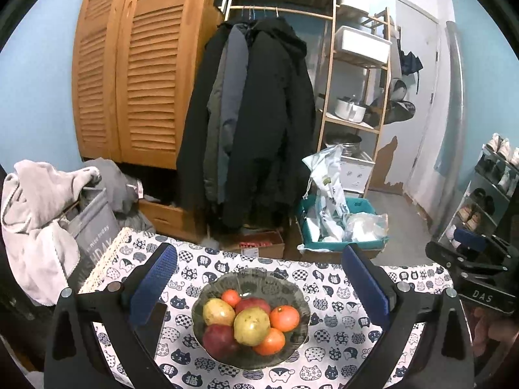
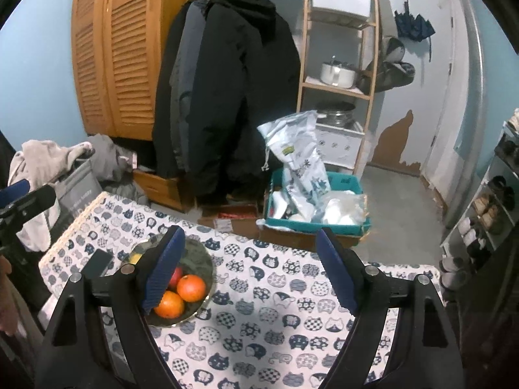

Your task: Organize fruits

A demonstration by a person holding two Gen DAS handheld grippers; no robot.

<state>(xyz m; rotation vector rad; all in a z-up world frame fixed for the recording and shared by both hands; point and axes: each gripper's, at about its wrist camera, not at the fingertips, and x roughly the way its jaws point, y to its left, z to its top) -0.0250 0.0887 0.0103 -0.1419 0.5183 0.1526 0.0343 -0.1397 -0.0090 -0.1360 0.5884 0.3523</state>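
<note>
This is a lived-in room of a home, used for storage and as an entry. A wooden wardrobe point(image 1: 129, 74) with louvred doors stands against a blue wall, and dark coats point(image 1: 256, 123) hang from a rail beside it. A light wooden shelf unit point(image 1: 353, 97) holds a cooking pot point(image 1: 350, 110) and white bins. A shoe rack point(image 1: 493, 188) filled with pairs lines the right wall near a pale door point(image 1: 418, 97). Laundry point(image 1: 39, 214) spills from a grey basket on the left. The surface carries a cat-print cloth point(image 2: 275, 308) and a glass bowl of fruit point(image 1: 249, 317) near its middle.
</note>
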